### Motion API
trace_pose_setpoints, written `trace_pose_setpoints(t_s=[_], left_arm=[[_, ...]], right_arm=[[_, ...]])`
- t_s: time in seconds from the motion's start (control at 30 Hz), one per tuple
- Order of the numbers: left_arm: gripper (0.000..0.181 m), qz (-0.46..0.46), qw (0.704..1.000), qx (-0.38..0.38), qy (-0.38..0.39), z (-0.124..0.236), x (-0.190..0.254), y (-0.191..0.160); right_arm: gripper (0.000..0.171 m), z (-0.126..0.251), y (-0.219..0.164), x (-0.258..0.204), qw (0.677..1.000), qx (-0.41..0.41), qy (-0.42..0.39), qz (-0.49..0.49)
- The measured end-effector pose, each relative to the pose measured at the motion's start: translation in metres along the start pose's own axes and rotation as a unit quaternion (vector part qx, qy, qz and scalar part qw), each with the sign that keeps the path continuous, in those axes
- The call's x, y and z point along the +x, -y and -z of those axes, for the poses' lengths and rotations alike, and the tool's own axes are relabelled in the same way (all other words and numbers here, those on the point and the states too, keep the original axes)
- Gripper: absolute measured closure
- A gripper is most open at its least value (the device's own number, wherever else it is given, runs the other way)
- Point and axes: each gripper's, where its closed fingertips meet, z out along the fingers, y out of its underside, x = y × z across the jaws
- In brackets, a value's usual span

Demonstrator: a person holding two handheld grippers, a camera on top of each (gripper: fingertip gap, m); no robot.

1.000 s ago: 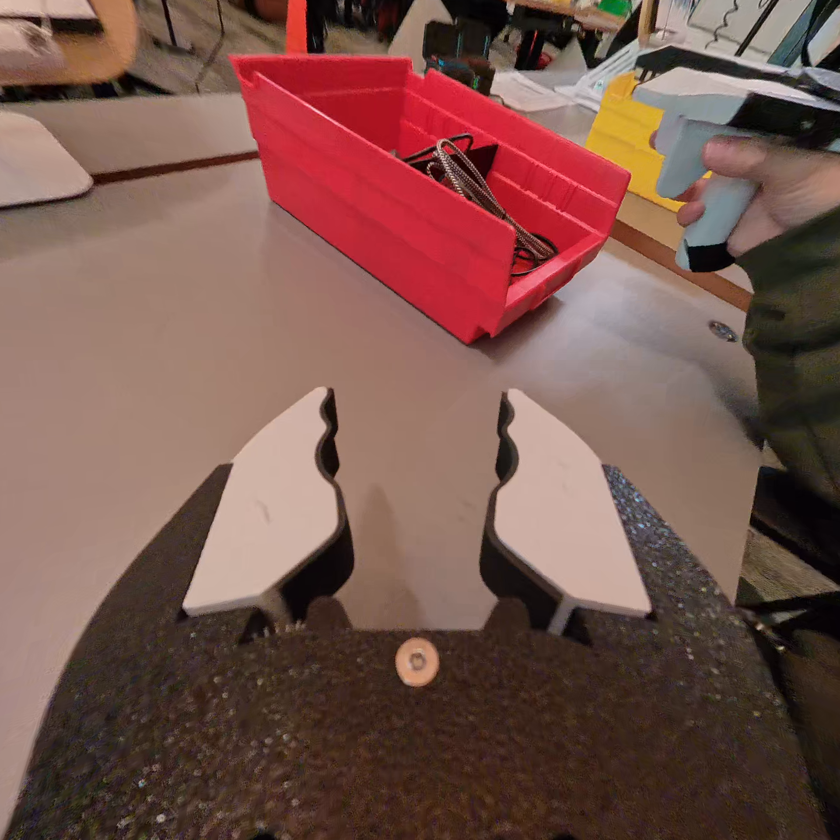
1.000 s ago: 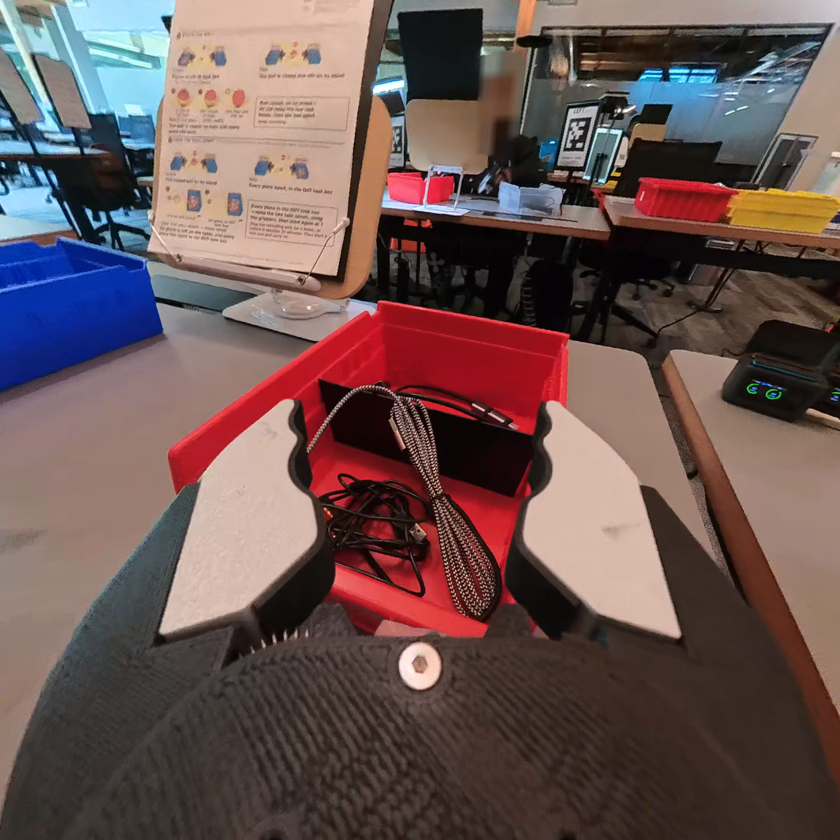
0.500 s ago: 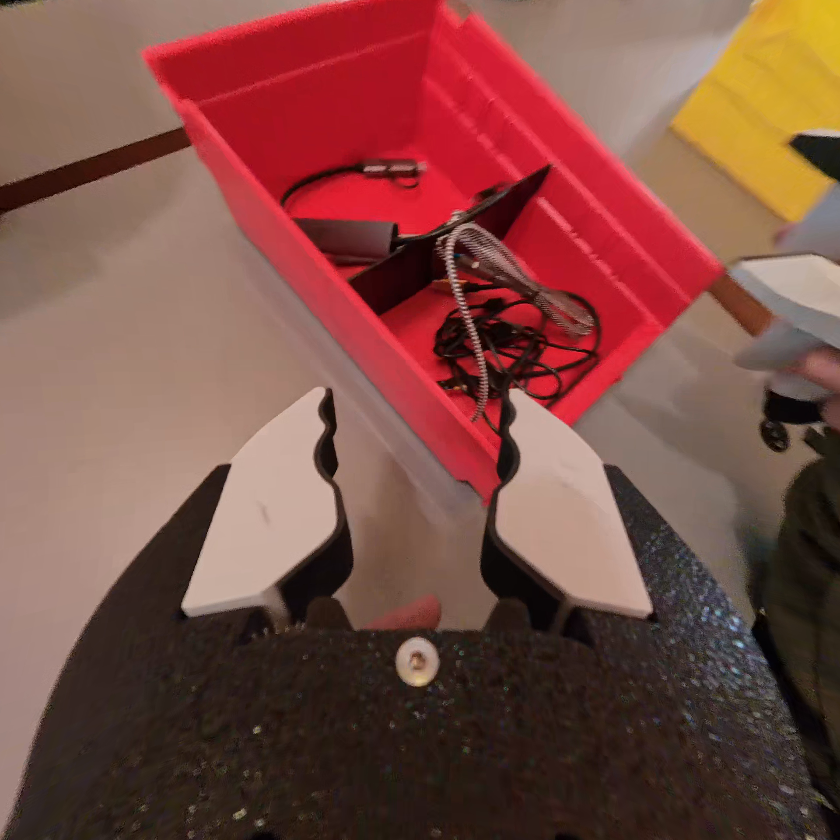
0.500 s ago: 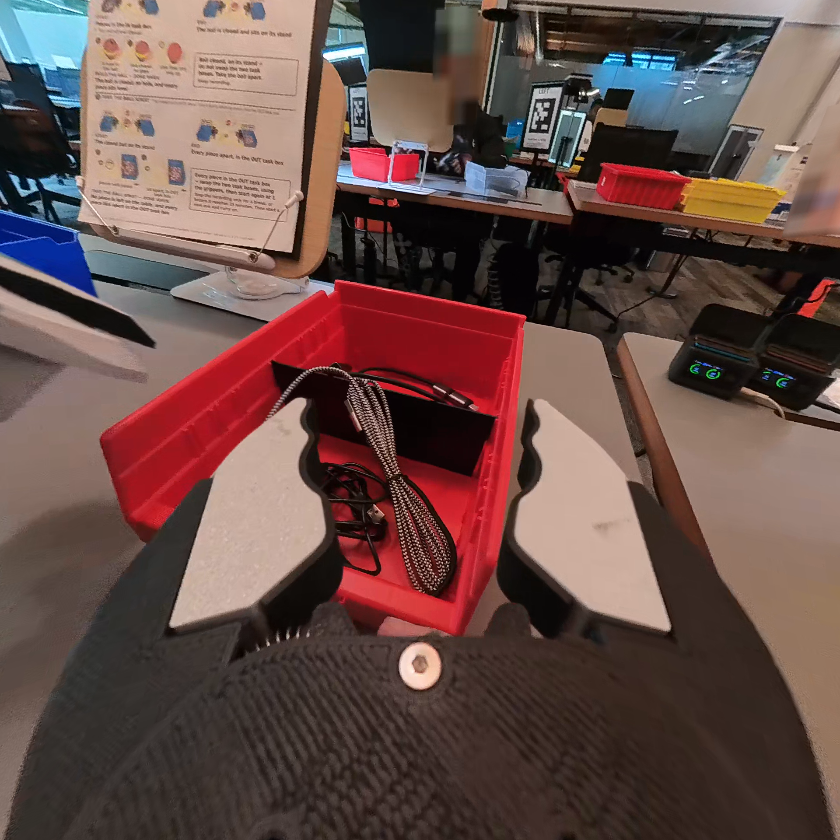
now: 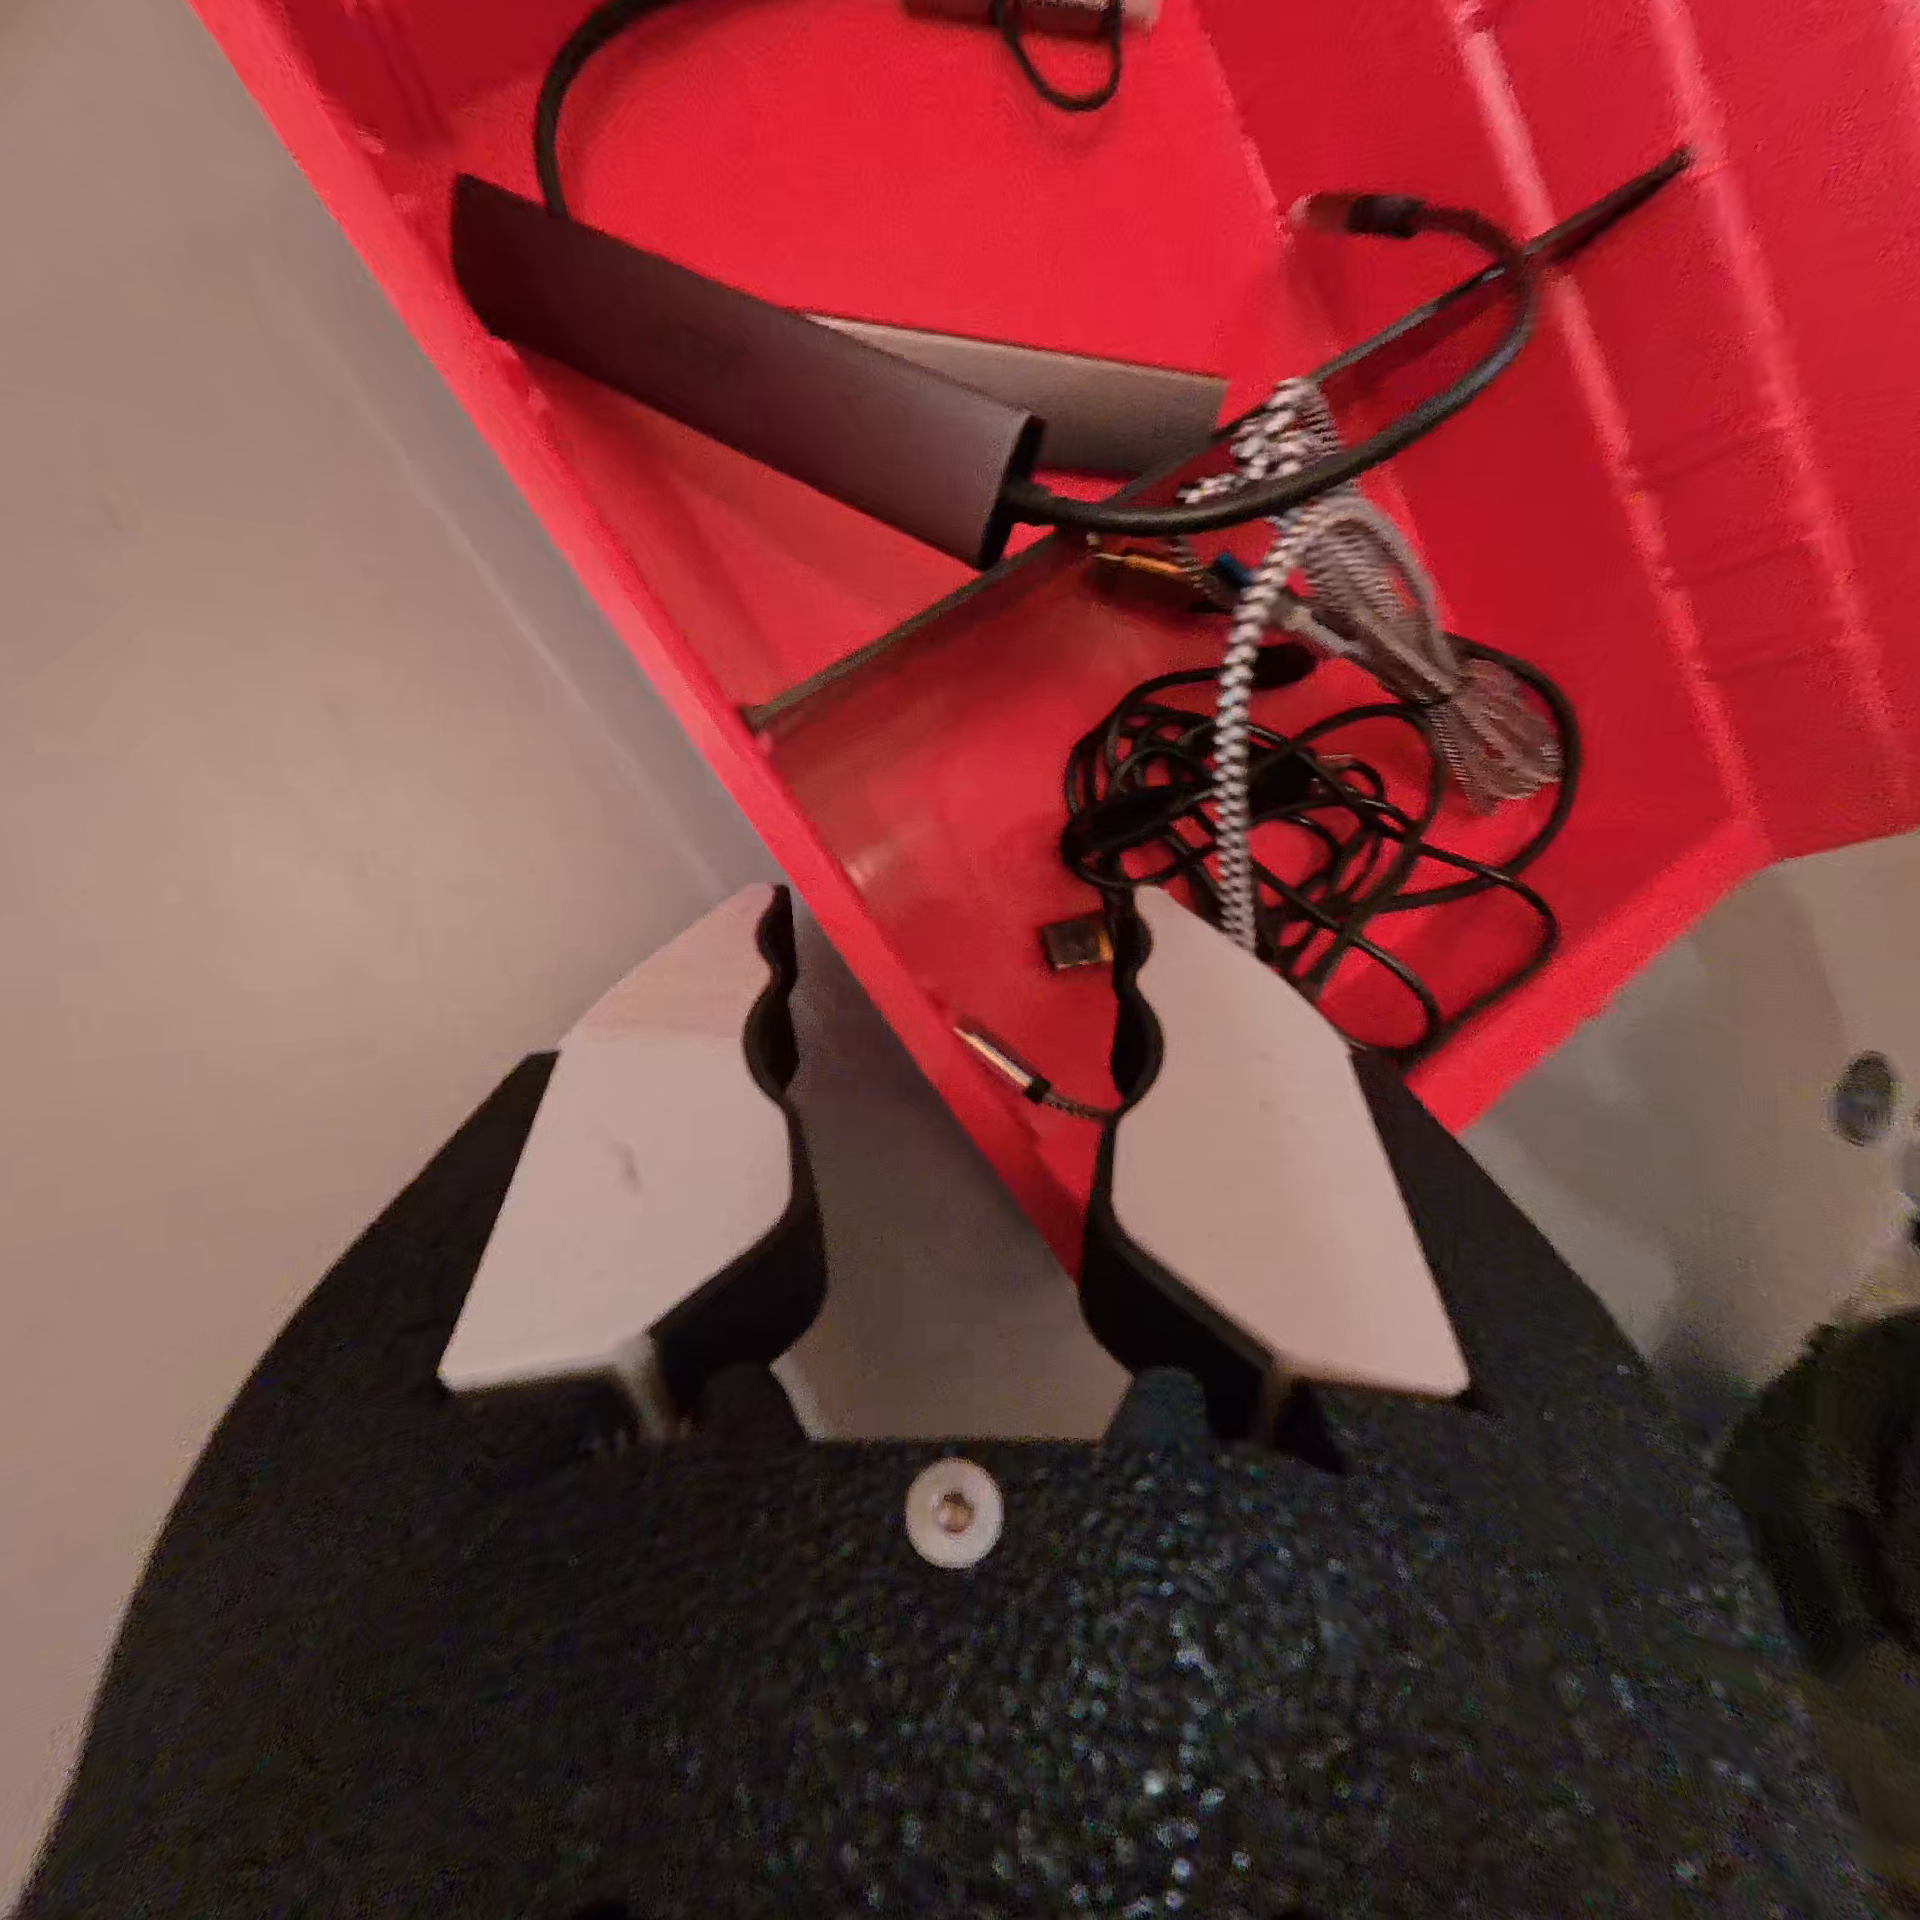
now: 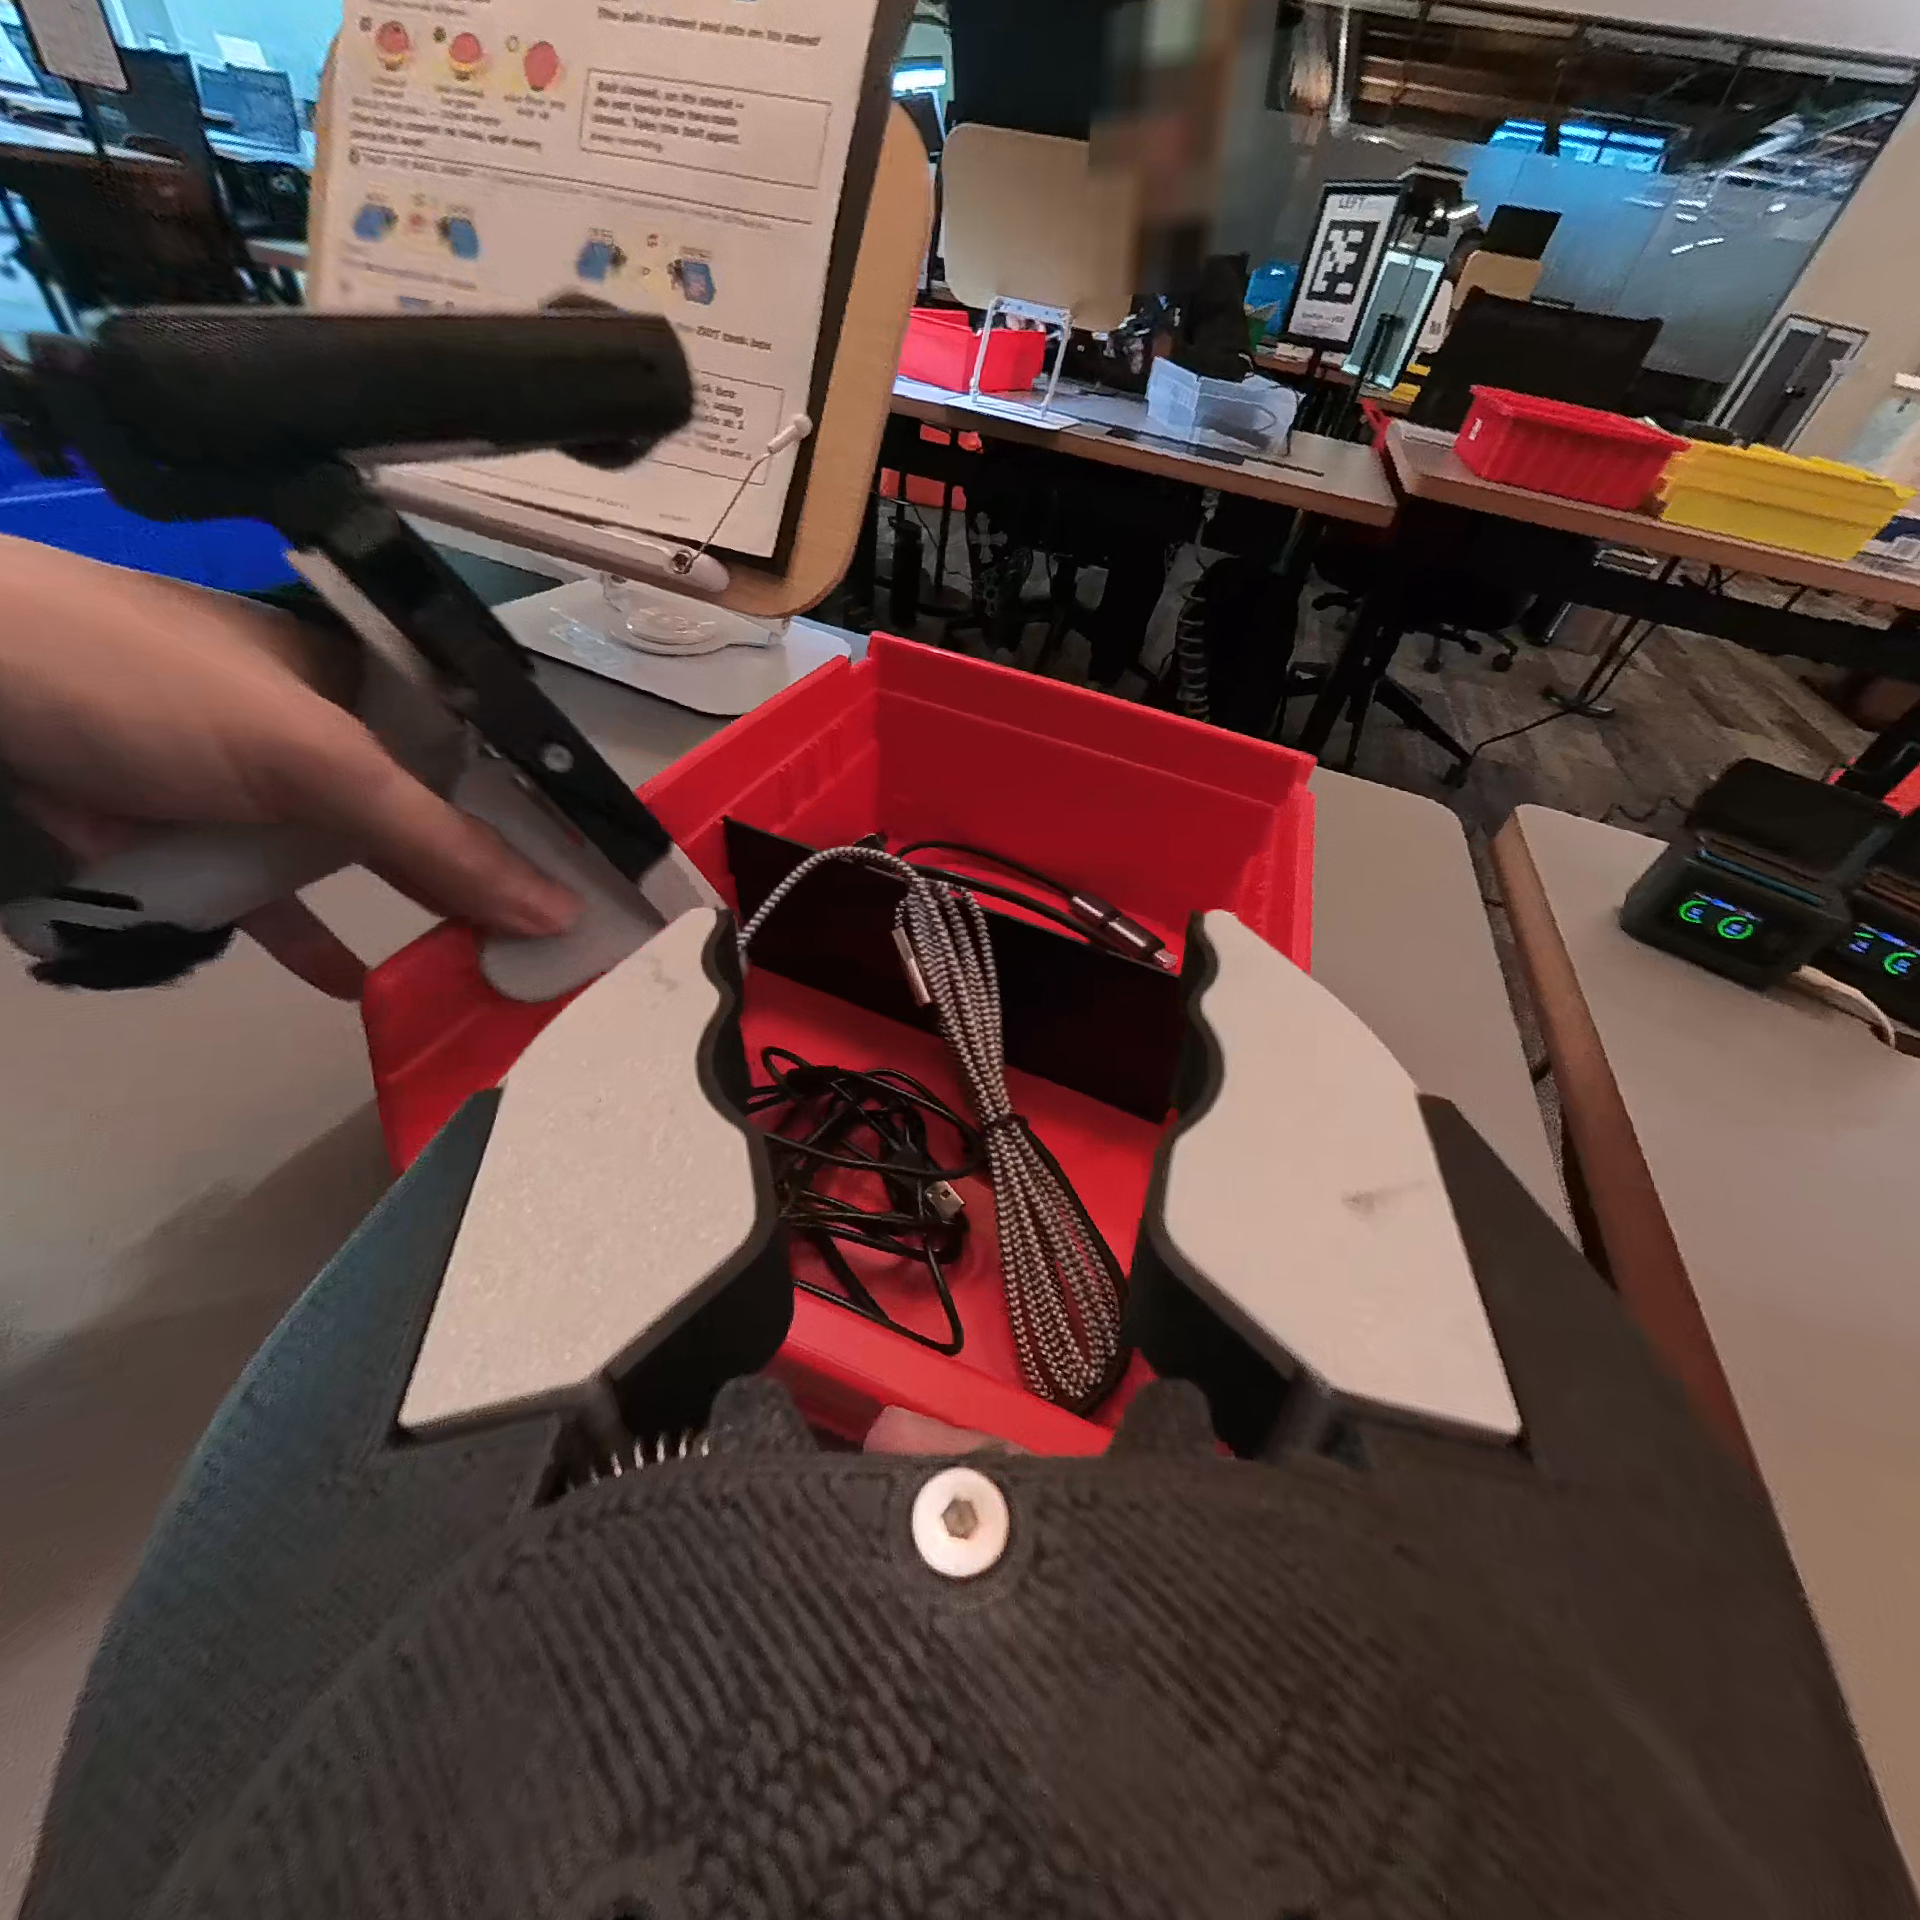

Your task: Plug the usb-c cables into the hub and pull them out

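A red bin (image 5: 1714, 499) split by a black divider (image 5: 935, 613) sits on the grey table. The far compartment holds a dark grey hub (image 5: 727, 353) with its own black lead. The near compartment holds a braided black-and-white cable (image 5: 1242, 748) and a tangled thin black cable (image 5: 1351, 831). My left gripper (image 5: 956, 914) is open and empty, tilted down over the bin's left wall. My right gripper (image 6: 956, 925) is open and empty, just before the bin (image 6: 1039, 758), above the braided cable (image 6: 997, 1101) and black cable (image 6: 862, 1174). The divider hides the hub in the right wrist view.
A hand holds the left gripper, whose finger (image 6: 561, 951) reaches over the bin's left rim. A stand with an instruction sheet (image 6: 592, 208) is behind the bin, and a blue bin (image 6: 135, 530) is at far left. Two black devices with green lights (image 6: 1766, 894) sit on the neighbouring table at right.
My left gripper has risen from low over the table and swung over the bin, now pointing down into it. My right gripper has stayed over the bin's near end, open.
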Motion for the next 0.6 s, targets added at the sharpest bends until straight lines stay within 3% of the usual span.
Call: trace_pose_setpoints(t_s=[0.2, 0.37, 0.6], left_arm=[[0.141, -0.055, 0.995, -0.003, 0.085, -0.024, -0.019, -0.001], [0.15, -0.098, 0.994, -0.006, 0.054, -0.017, -0.031, -0.006], [0.152, -0.163, 0.985, -0.044, 0.018, 0.016, -0.059, -0.048]], right_arm=[[0.091, -0.005, 0.0, -0.013, 1.0, -0.008, 0.015, 0.018], [0.092, -0.002, 0.003, -0.013, 0.999, -0.008, 0.014, 0.027], [0.093, 0.004, 0.011, -0.01, 1.0, 0.006, 0.011, 0.022]])
